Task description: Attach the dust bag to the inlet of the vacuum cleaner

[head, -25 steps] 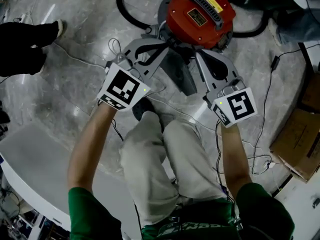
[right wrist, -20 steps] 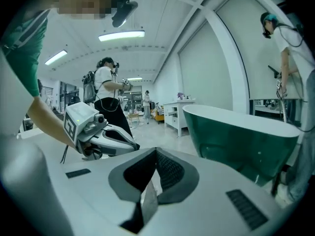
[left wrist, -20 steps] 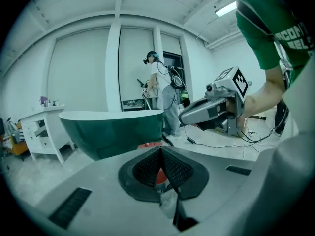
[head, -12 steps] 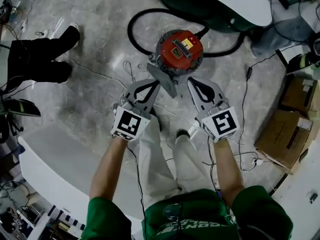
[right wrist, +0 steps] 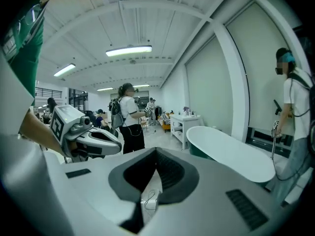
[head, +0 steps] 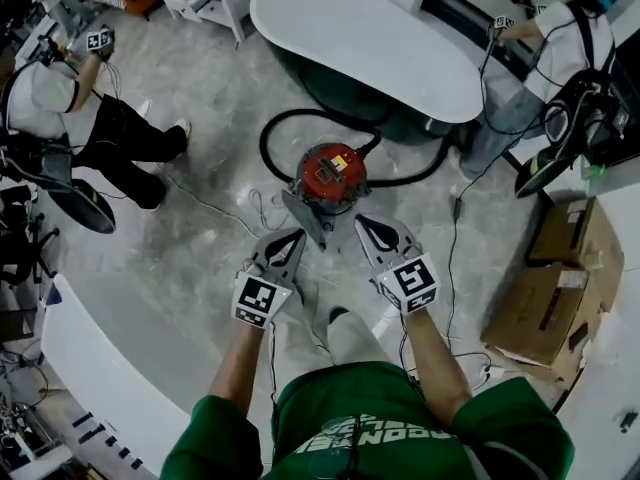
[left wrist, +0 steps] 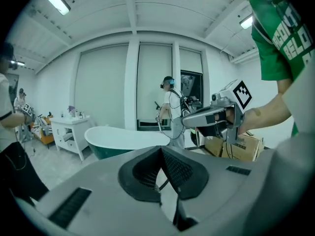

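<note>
The red round vacuum cleaner [head: 331, 174] stands on the marble floor with its black hose [head: 275, 133] looped behind it. A flat grey piece [head: 303, 214], perhaps the dust bag, sticks out from its near side. My left gripper [head: 297, 234] and right gripper [head: 362, 221] are held side by side just short of the vacuum, apart from it, both shut on nothing. In the left gripper view the left gripper [left wrist: 161, 149] points level at the room, and the right gripper [left wrist: 216, 117] shows beside it. The right gripper view shows the right gripper [right wrist: 156, 151] shut and the left gripper [right wrist: 86, 134].
A white bathtub [head: 365, 43] with a dark green outside stands behind the vacuum. Cardboard boxes [head: 545, 303] sit at the right. Thin cables [head: 255, 208] trail over the floor. One person [head: 110, 138] stands at the left, another [head: 560, 48] at the upper right. A white curved counter [head: 95, 368] lies lower left.
The head camera has risen far above the vacuum, which now looks small. Both grippers have come up and away from the vacuum's near side, still shut.
</note>
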A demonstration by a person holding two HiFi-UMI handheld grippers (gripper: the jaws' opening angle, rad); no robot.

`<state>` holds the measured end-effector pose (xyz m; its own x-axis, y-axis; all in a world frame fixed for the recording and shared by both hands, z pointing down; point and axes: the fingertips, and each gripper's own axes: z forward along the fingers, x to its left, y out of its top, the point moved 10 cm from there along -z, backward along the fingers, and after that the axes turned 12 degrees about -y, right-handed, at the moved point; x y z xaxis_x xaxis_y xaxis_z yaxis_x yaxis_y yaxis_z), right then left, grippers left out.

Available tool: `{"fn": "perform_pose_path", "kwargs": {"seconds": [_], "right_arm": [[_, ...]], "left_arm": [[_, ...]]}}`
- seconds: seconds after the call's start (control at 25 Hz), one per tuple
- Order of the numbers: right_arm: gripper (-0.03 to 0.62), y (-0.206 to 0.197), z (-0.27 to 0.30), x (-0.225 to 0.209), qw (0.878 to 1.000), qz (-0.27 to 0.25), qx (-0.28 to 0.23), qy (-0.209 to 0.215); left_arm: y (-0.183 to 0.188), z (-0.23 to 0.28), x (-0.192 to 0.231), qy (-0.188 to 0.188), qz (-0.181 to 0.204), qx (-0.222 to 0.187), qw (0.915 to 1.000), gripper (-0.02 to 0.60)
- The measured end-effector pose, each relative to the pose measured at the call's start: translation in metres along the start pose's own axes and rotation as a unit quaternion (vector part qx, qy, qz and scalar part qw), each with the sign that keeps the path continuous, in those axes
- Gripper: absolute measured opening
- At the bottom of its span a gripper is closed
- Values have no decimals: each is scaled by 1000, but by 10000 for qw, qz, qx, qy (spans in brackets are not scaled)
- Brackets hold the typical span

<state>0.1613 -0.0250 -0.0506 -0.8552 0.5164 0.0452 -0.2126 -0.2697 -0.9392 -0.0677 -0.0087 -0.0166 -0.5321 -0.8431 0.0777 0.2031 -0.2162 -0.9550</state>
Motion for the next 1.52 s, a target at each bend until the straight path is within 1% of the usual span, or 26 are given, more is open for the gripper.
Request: {"fn": "perform_pose_path", "kwargs": {"seconds": [0.12,0.24,0.48,0.72,0.88,1.28,1.52], "right_arm": [[8,15,-39,-3,9999,25,-104,86],[8,29,-71,-4,9995,94,-241,181],[8,42,-114,-1,9978,259,-444,411],[8,56,-143,14,9963,271,-626,524],[8,64,-147,24,9962,233,-660,524],[8,55,-149,50,9969,109,-518,583],[8,58,-154,62,9967,-28,-500,641]], "left_arm": [[27,-13,-38,284,-117,-139,9994,3],[46,-23,-71,513,-201,-266,9981,3],[67,-34,-108,771,-339,-562,9949,5],[85,-65,-139,1077,-453,-834,9896,5],[89,-80,-144,1205,-518,-983,9865,5],[76,-109,-153,1427,-712,-1237,9794,5],[71,-120,-159,1513,-761,-1352,9762,5]]}}
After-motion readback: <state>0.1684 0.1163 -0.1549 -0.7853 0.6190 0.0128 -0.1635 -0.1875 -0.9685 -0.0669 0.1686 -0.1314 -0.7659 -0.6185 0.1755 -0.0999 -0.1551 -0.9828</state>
